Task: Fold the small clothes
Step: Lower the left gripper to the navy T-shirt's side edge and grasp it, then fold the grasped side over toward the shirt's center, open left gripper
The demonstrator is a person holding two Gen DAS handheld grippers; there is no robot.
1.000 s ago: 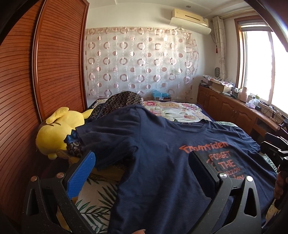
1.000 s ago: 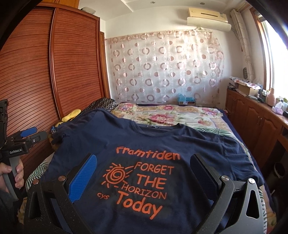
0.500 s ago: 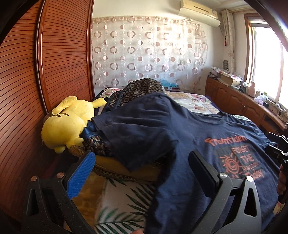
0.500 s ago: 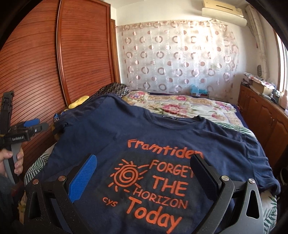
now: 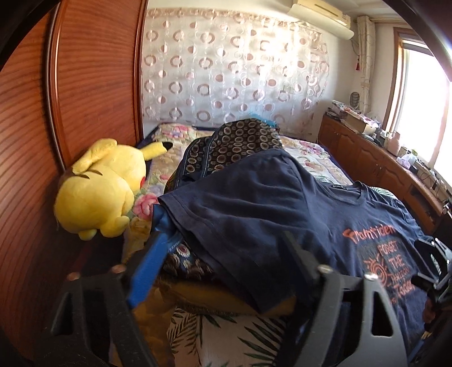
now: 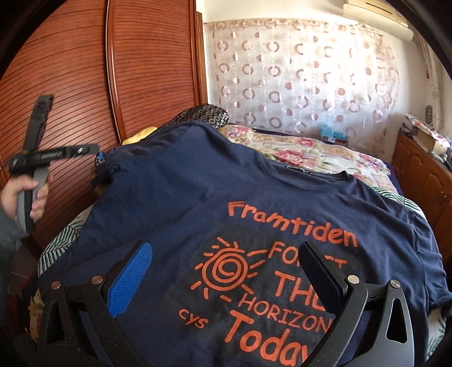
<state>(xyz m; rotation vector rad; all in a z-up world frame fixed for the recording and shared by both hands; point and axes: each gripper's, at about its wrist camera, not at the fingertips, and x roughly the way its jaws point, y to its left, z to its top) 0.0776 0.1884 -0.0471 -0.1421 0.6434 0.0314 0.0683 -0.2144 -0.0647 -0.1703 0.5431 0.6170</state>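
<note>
The navy cotton T-shirt with orange lettering (image 6: 254,203) lies spread across the bed's near edge, the left gripper (image 5: 223,248), jaws just narrowing around its sleeve hem, must pinch it, while the right gripper (image 6: 226,271) hovers wide, empty.

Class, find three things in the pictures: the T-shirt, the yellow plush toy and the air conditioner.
T-shirt (image 6: 175,197): right wrist view, plain chest fabric.
Yellow plush toy (image 5: 99,192): left wrist view, its back.
Air conditioner (image 5: 322,17): left wrist view, front panel.
</note>
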